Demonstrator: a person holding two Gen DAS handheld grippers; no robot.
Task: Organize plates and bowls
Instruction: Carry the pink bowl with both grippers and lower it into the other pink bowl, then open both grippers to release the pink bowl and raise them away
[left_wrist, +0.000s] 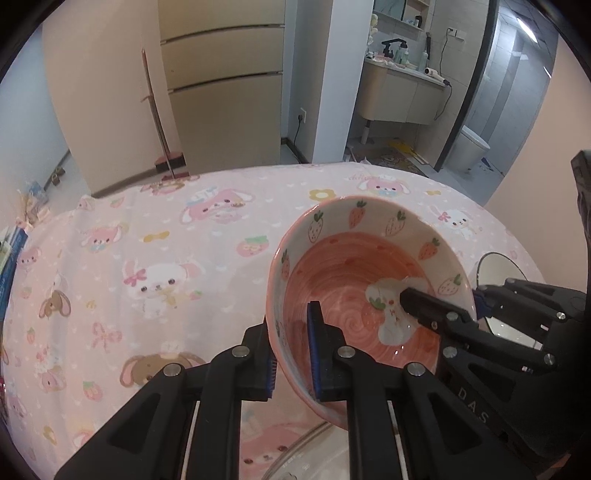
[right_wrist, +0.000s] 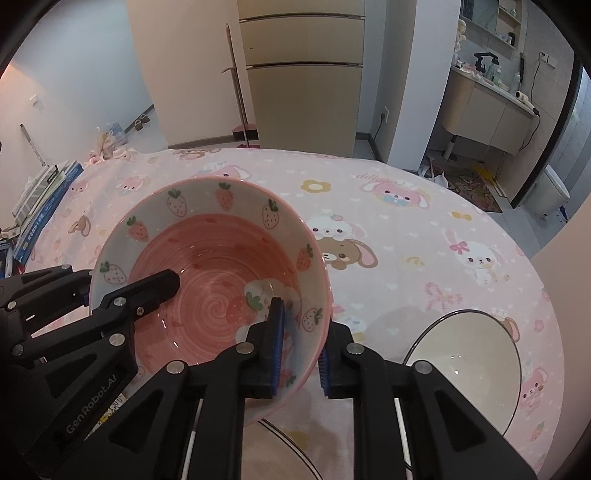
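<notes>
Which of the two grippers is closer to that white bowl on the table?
Right. The right gripper pinches the strawberry bowl's rim on the side next to the white bowl. The left gripper grips the opposite rim, farther away.

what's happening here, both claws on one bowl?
Yes. A person is working two handheld claws, and both grip the same pink strawberry bowl by opposite sides of its rim. The left claw and the right claw each have one finger inside the bowl and one outside. The bowl is tilted, over the pink cartoon tablecloth. A white bowl sits on the cloth to the right.
</notes>
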